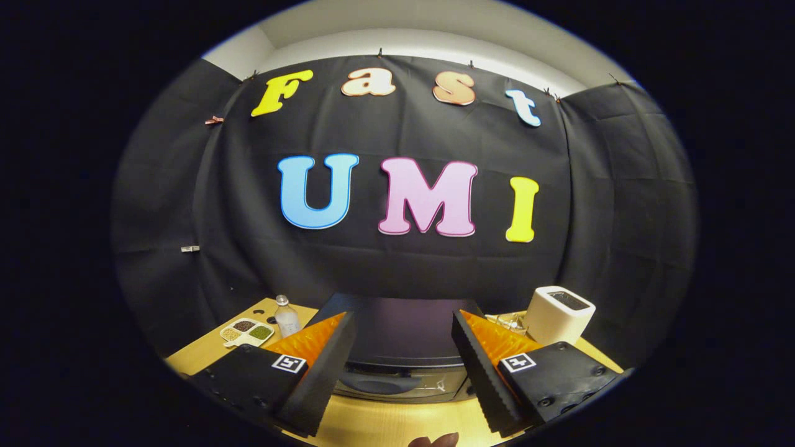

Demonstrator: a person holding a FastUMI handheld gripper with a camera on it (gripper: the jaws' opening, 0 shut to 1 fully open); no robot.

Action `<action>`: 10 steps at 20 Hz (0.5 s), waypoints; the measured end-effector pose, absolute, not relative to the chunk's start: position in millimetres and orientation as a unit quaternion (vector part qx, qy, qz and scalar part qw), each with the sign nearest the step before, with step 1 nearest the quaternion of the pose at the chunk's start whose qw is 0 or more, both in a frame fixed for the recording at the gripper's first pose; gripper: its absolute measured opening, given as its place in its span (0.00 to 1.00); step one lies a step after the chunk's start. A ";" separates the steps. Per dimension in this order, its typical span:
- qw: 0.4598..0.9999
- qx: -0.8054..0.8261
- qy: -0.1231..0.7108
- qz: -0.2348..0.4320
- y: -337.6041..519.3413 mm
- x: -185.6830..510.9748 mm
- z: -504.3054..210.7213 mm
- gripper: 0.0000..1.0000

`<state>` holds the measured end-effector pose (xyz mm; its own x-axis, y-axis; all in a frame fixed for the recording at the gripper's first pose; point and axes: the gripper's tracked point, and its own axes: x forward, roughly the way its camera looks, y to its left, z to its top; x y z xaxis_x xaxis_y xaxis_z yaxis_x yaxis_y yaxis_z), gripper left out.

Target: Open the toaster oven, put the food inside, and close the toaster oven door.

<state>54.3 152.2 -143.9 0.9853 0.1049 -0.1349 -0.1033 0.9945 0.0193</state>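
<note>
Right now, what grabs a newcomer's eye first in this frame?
The dark toaster oven on the wooden table, seen between the open gripper, whose jaws stand wide apart with nothing held; its door looks closed. Beyond the right jaw stands a white boxy container. Beyond the left one sit a clear bottle and a divided dish of grains.

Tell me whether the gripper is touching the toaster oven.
Apart. In the gripper view the open gripper hovers above the toaster oven, whose top shows between the spread fingers, untouched by either.
</note>
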 end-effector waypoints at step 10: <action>0.982 -0.008 0.177 0.069 180.6 73.6 -243.0 0.98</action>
<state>73.6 180.6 -243.0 0.9274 0.1335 -0.3493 -0.1389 0.9903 0.0096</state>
